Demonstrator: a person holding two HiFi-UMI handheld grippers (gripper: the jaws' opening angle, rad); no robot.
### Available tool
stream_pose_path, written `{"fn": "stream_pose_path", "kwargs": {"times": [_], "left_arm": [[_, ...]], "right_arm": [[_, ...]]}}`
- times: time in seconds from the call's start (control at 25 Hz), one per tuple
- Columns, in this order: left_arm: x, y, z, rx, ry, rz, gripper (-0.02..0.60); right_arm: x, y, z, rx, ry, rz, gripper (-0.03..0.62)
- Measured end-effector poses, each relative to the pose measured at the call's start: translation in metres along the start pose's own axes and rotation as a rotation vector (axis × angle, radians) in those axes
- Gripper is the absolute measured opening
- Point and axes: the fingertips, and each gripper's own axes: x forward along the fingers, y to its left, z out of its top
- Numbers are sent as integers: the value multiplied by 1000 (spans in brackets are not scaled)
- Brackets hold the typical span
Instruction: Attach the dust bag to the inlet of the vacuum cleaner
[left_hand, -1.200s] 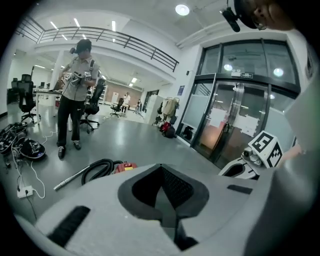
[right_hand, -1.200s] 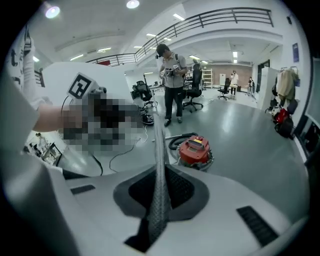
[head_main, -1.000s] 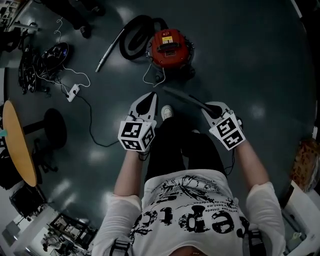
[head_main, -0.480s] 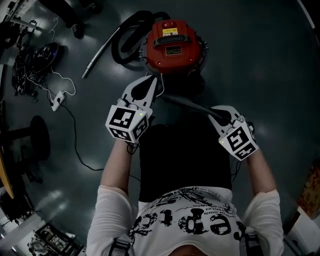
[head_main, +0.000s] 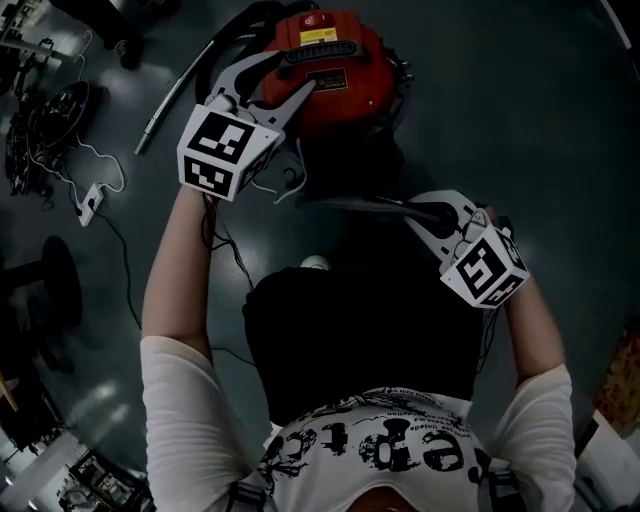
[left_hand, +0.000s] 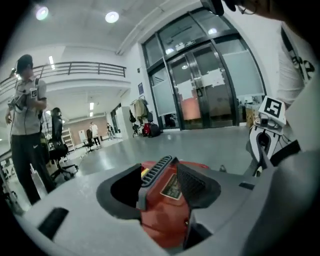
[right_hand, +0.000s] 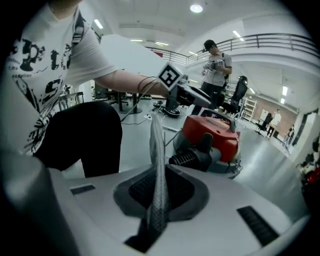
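Red plastic marks the vacuum (head_main: 345, 75) (left_hand: 162, 220) (right_hand: 212, 132), which stands on the grey floor (head_main: 520, 120) just ahead of the person's knees. The left gripper (head_main: 285, 80) (left_hand: 157, 187) is over the vacuum's top. Its fingers are opening and stand wide apart on either side of the black ribbed handle (head_main: 318, 50) (left_hand: 157, 172), with no pad pressing on it. The right gripper (head_main: 420, 212) (right_hand: 160, 195) is on the near side of the vacuum, a little apart from it, with its fingers closed tight on the bag (head_main: 355, 205) (right_hand: 159, 160). This is a thin grey sheet seen edge-on, and it reaches from the fingers toward the vacuum without touching it. In the right gripper view a black ribbed hose end (right_hand: 187, 159) shows at the vacuum's near side, beyond the bag.
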Motion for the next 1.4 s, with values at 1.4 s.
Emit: {"fn": "stream_pose_path", "kwargs": {"times": [1.4], "left_arm": [[68,5,-24,337,201,-268,143]], "right_arm": [[29,-35,2,-153,-62,103,31]]}}
